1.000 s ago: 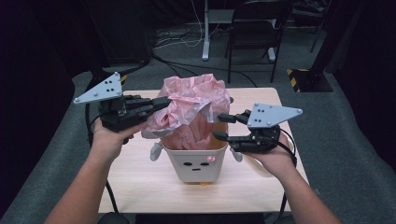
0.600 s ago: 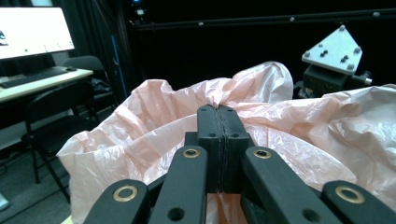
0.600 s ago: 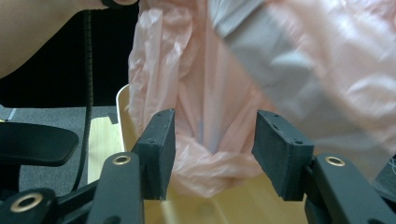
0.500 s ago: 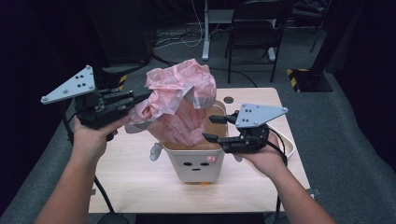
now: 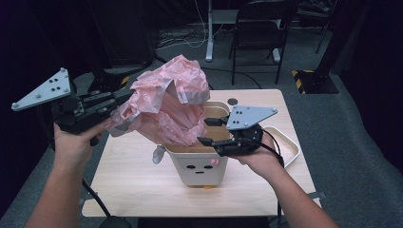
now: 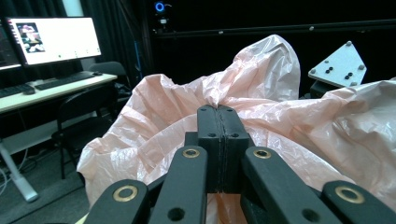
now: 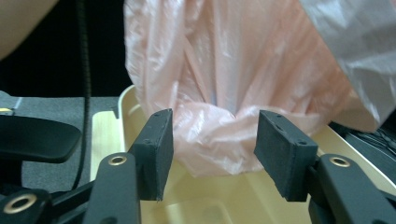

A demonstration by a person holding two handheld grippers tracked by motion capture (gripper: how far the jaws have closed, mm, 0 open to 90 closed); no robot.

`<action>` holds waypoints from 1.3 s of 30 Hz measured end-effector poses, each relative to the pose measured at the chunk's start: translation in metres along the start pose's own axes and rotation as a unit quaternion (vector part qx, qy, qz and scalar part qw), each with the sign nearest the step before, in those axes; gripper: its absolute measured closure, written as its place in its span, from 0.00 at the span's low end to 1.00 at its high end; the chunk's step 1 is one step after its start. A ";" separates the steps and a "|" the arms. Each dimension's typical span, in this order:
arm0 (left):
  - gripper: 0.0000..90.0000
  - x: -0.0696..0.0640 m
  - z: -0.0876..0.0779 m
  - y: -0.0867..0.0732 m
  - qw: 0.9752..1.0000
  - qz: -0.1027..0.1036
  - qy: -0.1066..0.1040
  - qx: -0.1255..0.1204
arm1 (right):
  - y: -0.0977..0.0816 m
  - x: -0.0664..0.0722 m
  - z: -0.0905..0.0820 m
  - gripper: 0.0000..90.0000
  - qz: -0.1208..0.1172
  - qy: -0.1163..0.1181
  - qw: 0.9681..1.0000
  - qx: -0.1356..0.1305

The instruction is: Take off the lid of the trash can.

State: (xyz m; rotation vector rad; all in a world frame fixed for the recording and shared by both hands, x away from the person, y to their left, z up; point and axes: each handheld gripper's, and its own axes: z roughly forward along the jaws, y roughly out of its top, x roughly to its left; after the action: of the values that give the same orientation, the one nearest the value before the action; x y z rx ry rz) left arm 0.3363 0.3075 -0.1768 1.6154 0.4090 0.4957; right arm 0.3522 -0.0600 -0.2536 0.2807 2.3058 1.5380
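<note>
A pink plastic bag point(image 5: 164, 107), thin and crumpled, with a grey band along its open edge, hangs half out of a small cream bin point(image 5: 199, 164). Its upper part is pulled up and to the left, and its lower part is inside the bin. The bin stands upright on the tabletop point(image 5: 133, 185), near the middle, and has a small face on its near side.

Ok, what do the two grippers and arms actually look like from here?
Both are black tools with two flat, blocky jaws on linkages with brass-coloured pivots. The left claw and right claw each carry a grey three-cornered plate with dark dots on top. A black cable trails from each. The forearms are bare, no sleeves or gloves in sight.
</note>
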 end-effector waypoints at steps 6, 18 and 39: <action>1.00 0.003 -0.010 -0.005 1.000 -0.008 0.008 -0.002 | 0.002 -0.003 0.007 0.47 0.010 0.002 1.000 0.012; 1.00 0.005 -0.016 -0.015 1.000 -0.017 0.010 -0.001 | 0.003 -0.004 0.019 0.58 0.015 0.010 0.999 0.040; 1.00 0.000 -0.009 -0.013 1.000 -0.013 -0.004 -0.005 | 0.007 -0.002 0.010 1.00 -0.001 0.018 1.000 0.012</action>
State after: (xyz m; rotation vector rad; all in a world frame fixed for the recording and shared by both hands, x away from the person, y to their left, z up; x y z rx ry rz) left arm 0.3321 0.3161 -0.1896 1.5997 0.4207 0.4714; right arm 0.3581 -0.0496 -0.2503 0.2602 2.3532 1.5273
